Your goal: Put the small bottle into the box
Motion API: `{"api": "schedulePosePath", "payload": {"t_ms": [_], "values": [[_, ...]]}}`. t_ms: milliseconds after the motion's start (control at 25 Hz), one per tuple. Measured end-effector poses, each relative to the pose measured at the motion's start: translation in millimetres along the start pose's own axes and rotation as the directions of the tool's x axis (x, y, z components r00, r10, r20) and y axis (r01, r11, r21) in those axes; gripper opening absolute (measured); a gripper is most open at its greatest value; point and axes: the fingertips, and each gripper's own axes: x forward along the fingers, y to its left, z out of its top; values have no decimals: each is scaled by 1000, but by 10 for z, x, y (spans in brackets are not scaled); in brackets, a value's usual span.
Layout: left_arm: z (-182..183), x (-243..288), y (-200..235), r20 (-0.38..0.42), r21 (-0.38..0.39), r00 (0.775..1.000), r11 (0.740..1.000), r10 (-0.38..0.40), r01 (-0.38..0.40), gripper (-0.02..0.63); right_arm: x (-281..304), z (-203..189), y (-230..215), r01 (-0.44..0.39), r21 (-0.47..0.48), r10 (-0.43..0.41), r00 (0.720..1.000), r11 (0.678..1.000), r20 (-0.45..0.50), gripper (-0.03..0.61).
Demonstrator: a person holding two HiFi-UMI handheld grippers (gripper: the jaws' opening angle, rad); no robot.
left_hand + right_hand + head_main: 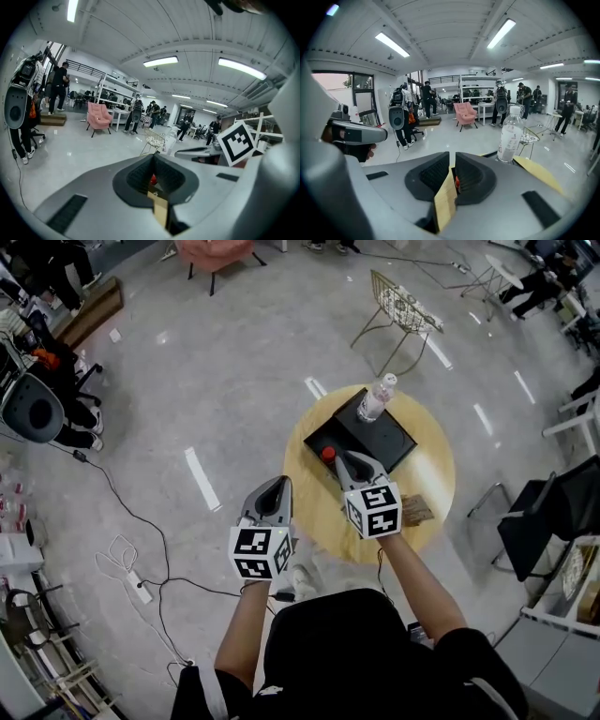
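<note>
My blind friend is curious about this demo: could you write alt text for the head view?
From above, a person holds the right hand-held gripper over a round yellow table and the left hand-held gripper beside it. The table bears a black box, a clear bottle upright at its far end and a red-capped small bottle at its near edge.
</note>
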Motion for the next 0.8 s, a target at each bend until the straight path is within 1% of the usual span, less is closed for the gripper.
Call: {"api": "schedulePosePath", "payload": {"t_ms": [80,240,560,800], "values": [[45,-121,-52,16,14,1000,1000,-6,6,12,-146,56,57,10,7,-10,999,1000,33,21],[65,-388,-187,32,43,999,999,-11,9,12,-460,74,186,21,19,-22,997,1000,73,6],[227,-915,-389,96,95,995,995,-36,27,12,-970,180,483,33,30,-37,990,999,138,3],[204,-1312,-557,108,132,991,989,-75,60,12,-1355,186,713,33,48,-42,979,998,197,3]]}}
